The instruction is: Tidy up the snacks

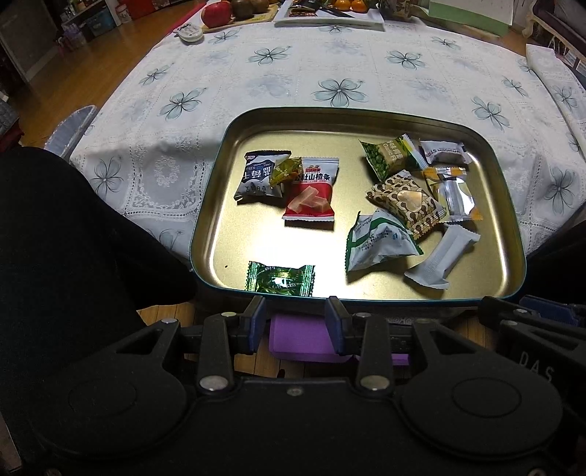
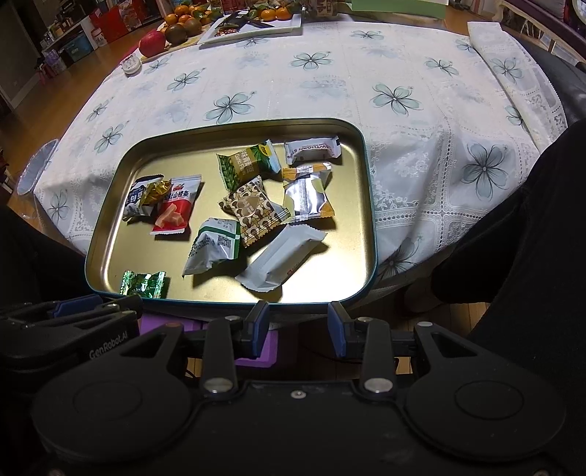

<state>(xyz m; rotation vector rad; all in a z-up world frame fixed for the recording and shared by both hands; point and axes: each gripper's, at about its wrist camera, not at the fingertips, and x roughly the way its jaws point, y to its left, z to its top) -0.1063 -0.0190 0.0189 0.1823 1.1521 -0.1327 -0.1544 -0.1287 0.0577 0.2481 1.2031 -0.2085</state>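
A gold metal tray (image 1: pixel 212 234) (image 2: pixel 110 234) with a teal rim lies at the table's near edge and holds several wrapped snacks. Among them are a red hawthorn packet (image 1: pixel 311 194) (image 2: pixel 177 207), a green mint candy (image 1: pixel 280 280) (image 2: pixel 143 283), a brown heart-print packet (image 1: pixel 404 203) (image 2: pixel 251 210) and a plain white bar (image 1: pixel 441 256) (image 2: pixel 280 261). My left gripper (image 1: pixel 296 322) is open and empty, just short of the tray's near rim. My right gripper (image 2: pixel 298 324) is open and empty, also just short of the near rim. The left gripper also shows in the right wrist view (image 2: pixel 73 315).
The table has a white floral cloth (image 1: pixel 293 73). At its far edge stand a wooden board with an apple (image 2: pixel 152 42), a white platter with oranges (image 2: pixel 256 22) and a small white container (image 2: pixel 131 65). A purple object (image 1: pixel 300 338) lies below the grippers. Dark-clothed legs flank both sides.
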